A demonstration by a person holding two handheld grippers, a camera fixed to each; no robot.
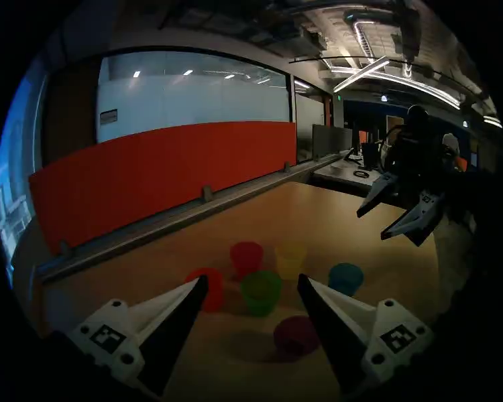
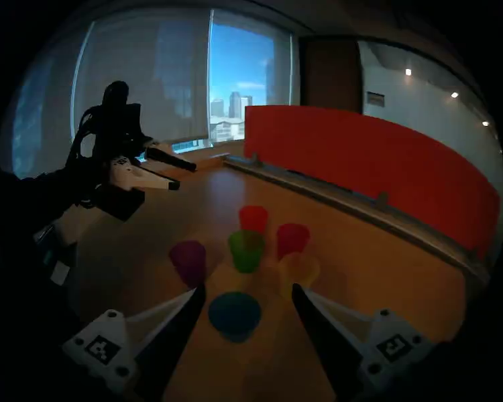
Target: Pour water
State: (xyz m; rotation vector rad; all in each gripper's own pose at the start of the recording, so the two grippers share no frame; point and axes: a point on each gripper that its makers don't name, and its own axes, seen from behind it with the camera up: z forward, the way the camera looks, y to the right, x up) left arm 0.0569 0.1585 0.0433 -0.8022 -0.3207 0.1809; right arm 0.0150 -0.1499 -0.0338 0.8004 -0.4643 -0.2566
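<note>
- Right gripper [image 2: 247, 288]: fingers spread wide, gripping nothing, poised above the table [image 2: 399, 295].
- Between those fingers, close to the tips: teal cup [image 2: 235, 315], upright, touching neither finger.
- Just past the left fingertip: purple cup [image 2: 188, 261]. Just past the right fingertip: yellow cup [image 2: 298, 268].
- Straight ahead beyond the tips: green cup [image 2: 246, 249]. Right of it, crimson cup [image 2: 292, 239]. Farthest ahead, orange-red cup [image 2: 253, 218]. All six bunched close together.
- Left gripper [image 1: 251, 278]: fingers equally wide and empty, aimed at the same cluster from another side, purple cup nearest between them, green cup at the tips.
- Cannot tell which cup carries water, if any: too dim to see inside.
- Probably light, thin-walled plastic, smooth and tapered. Easy to tip, skid or squash. Heavier and sloshy if filled.
- Best taken across the mid-wall, a little below the rim, with a gentle squeeze and kept level until over the receiving cup. Worth approaching from the outer side, given the crowding.
- Well beyond the cups: red partition [image 2: 385, 161] along the table's far edge, then a bright window [image 2: 245, 80].
</note>
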